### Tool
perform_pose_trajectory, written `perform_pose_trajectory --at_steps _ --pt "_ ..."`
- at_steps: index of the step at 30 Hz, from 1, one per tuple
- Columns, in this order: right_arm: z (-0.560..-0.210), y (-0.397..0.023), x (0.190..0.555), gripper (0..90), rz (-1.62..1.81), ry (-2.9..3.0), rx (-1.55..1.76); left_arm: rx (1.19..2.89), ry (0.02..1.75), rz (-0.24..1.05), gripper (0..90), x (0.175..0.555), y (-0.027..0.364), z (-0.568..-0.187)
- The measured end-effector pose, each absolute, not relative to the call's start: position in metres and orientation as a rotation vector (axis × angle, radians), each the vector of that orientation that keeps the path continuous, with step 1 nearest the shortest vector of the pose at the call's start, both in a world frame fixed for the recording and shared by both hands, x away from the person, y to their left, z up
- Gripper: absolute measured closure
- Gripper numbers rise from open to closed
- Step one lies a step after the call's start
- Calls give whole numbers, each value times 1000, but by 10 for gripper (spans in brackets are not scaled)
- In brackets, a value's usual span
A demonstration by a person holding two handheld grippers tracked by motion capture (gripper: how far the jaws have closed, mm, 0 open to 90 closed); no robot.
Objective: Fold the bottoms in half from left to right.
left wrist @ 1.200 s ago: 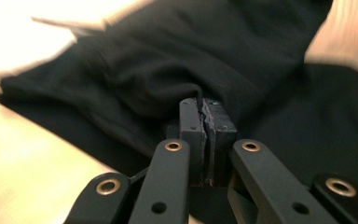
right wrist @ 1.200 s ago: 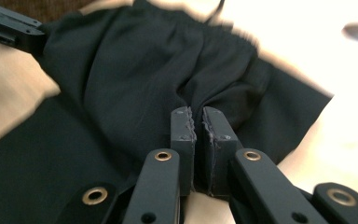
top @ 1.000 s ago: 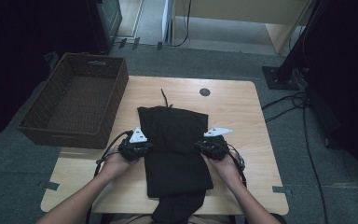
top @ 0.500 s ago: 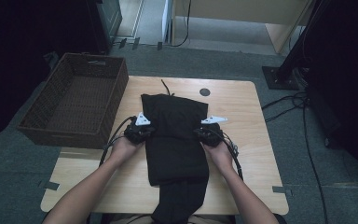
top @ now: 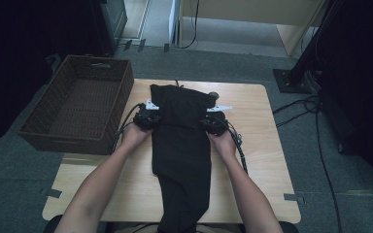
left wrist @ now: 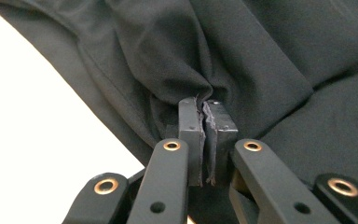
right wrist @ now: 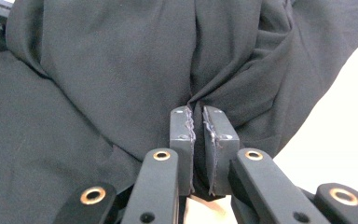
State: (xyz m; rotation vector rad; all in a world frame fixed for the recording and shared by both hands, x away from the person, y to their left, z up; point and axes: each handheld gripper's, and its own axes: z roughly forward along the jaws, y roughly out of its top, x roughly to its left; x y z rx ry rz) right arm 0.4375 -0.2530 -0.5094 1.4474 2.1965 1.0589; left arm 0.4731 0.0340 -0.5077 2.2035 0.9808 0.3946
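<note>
A black garment lies lengthwise down the middle of the wooden table, its near end hanging over the front edge. My left gripper pinches the garment's left edge; in the left gripper view its jaws are shut on a bunched fold of black cloth. On the opposite side my right gripper holds the right edge, and the right gripper view has its jaws closed on gathered cloth. Both hands sit level with each other, about a third of the way down from the garment's far end.
A dark woven basket stands at the table's left edge, overhanging it. A small dark round mark sits near the table's far edge. Cables lie on the floor to the right. Bare wood lies on either side of the garment.
Both hands have moved away from me toward the table's far edge, drawing the garment along with them. The grips have not changed.
</note>
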Motion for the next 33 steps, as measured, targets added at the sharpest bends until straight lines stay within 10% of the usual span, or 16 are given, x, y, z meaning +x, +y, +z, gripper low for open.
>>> perform_pose_trajectory --at_steps 12,19,27,33 --pt "-504 -258 461 840 1117 2178 1553 2051 1078 340 883 485 44 -501" --pt "-445 -280 456 847 1329 2100 1524 1942 988 379 885 468 61 -450" --pt "-396 -281 379 847 1321 2164 1256 1945 788 409 882 390 72 -405" --pt "-427 -278 323 845 1270 2285 1210 2086 752 287 875 333 78 -447"
